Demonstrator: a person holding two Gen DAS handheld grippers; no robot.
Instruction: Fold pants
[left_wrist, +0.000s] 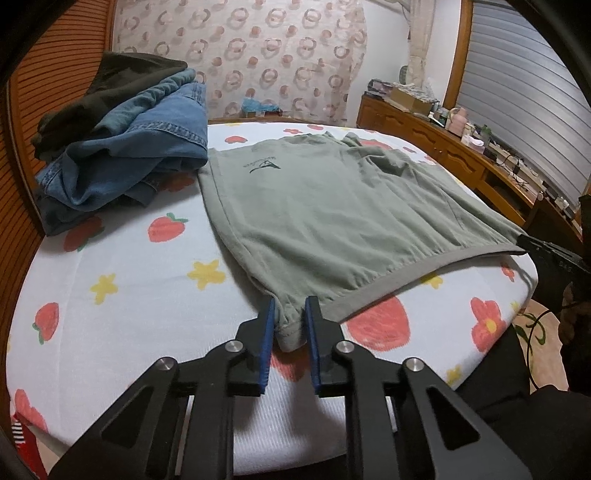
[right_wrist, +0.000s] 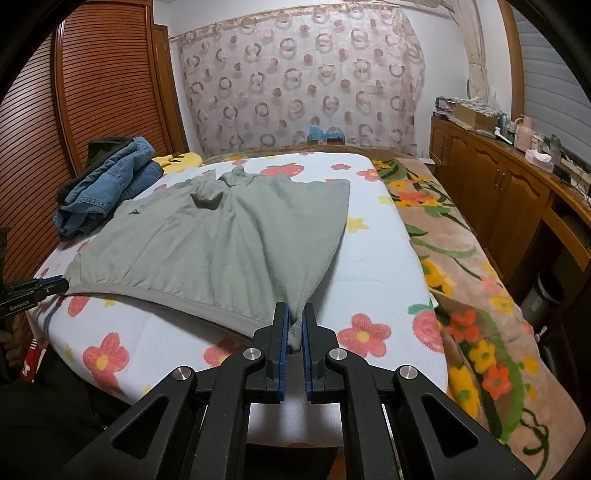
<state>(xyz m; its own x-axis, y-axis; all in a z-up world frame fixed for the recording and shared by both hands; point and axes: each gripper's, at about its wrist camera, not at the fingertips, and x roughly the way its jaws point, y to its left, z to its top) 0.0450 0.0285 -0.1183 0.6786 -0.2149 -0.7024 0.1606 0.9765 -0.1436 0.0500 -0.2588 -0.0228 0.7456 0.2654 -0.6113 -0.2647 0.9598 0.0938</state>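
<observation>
Grey-green pants (left_wrist: 332, 218) lie spread flat on the white fruit-print bed cover (left_wrist: 122, 295), waistband toward me, a small dark logo near the far left. My left gripper (left_wrist: 290, 325) has its blue pads on either side of the near left waistband corner, holding it. In the right wrist view the pants (right_wrist: 229, 240) stretch from the left gripper (right_wrist: 48, 286) at the left edge to my right gripper (right_wrist: 294, 328), which is shut on the bunched right waistband corner. The waistband hangs taut between both grippers, slightly off the cover.
A pile of blue jeans and dark clothes (left_wrist: 122, 147) sits at the far left of the bed by a slatted wooden door (right_wrist: 92, 110). A floral brown blanket (right_wrist: 472, 266) lies on the right. A cluttered wooden cabinet (right_wrist: 509, 192) lines the right wall.
</observation>
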